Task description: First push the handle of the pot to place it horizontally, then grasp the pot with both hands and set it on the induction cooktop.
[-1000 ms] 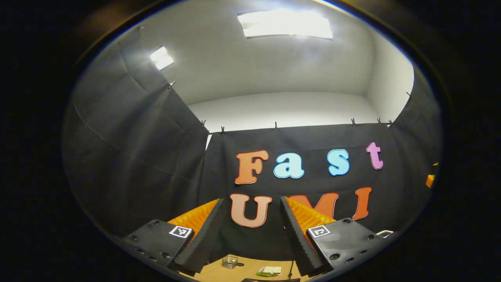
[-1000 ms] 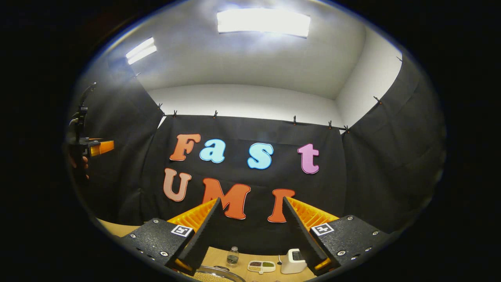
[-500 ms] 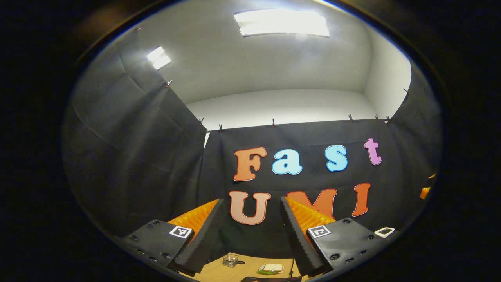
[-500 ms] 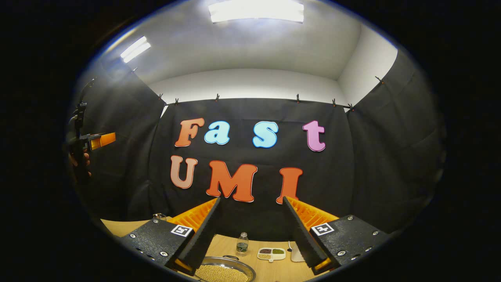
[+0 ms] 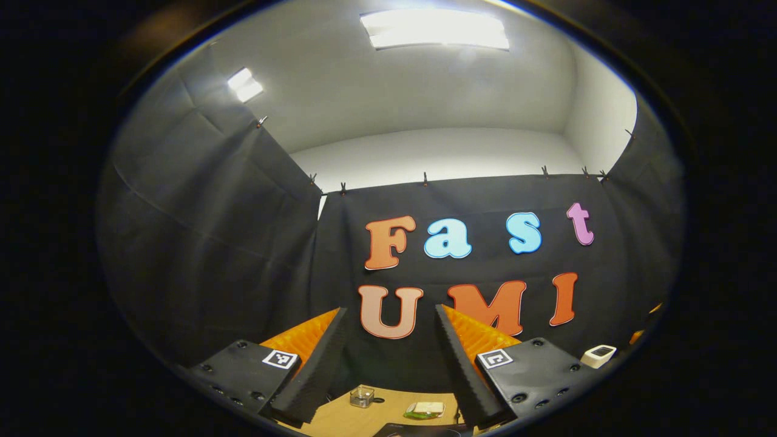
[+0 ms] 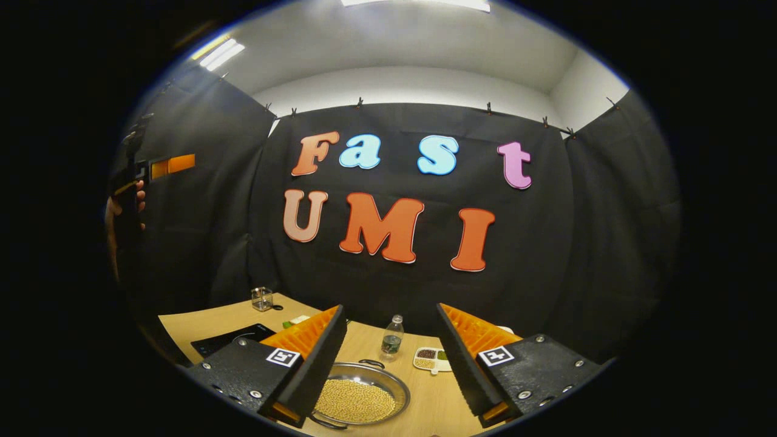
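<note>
In the right gripper view a shallow metal pot full of pale beans sits on the wooden table, just below and ahead of my right gripper. One loop handle shows on its far rim, another at its near edge. The right gripper is open and empty, well above the pot. The black induction cooktop lies to the pot's left. My left gripper is open, empty and faces the wall cloth. It also appears far left, as the left gripper held high by a hand.
Behind the pot stand a small water bottle and a divided dish. A clear cube sits at the table's back left. In the left gripper view, the cube, a green-and-white item and a white device are visible.
The right gripper has tipped downward, bringing the table, pot and cooktop into sight. The left gripper has tipped down only slightly. Both stay open.
</note>
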Available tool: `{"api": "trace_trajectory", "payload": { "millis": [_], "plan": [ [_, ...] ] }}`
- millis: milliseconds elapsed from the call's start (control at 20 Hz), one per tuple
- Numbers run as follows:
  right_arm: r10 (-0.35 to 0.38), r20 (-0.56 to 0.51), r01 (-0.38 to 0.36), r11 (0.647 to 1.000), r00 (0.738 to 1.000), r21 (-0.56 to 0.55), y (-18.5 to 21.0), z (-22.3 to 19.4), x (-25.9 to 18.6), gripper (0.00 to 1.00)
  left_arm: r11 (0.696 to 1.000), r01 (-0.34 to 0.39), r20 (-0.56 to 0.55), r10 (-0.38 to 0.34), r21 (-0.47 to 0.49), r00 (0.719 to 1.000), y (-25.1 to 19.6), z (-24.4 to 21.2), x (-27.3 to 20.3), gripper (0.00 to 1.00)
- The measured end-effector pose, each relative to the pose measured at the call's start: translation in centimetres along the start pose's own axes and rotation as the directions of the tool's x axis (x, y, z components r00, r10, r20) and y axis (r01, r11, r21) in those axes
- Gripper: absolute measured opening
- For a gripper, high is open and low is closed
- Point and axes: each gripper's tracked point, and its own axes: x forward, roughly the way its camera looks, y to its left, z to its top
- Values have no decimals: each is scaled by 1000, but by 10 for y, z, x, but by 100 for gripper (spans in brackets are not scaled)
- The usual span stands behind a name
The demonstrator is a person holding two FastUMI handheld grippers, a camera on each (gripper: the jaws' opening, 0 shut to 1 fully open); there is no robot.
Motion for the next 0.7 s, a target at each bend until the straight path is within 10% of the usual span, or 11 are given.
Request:
{"api": "trace_trajectory", "payload": {
  "millis": [350, 700],
  "plan": [
    [115, -198, -111, 993, 973, 34, 43, -79, 11, 80, 999, -16, -26, 17, 38, 1000, 2, -16, 0, 92],
    [307, -508, -243, 951, 805, 190, 106, -187, 8, 39, 998, -26, -72, 31, 65, 997, 5, -41, 4, 92]
  ]
}}
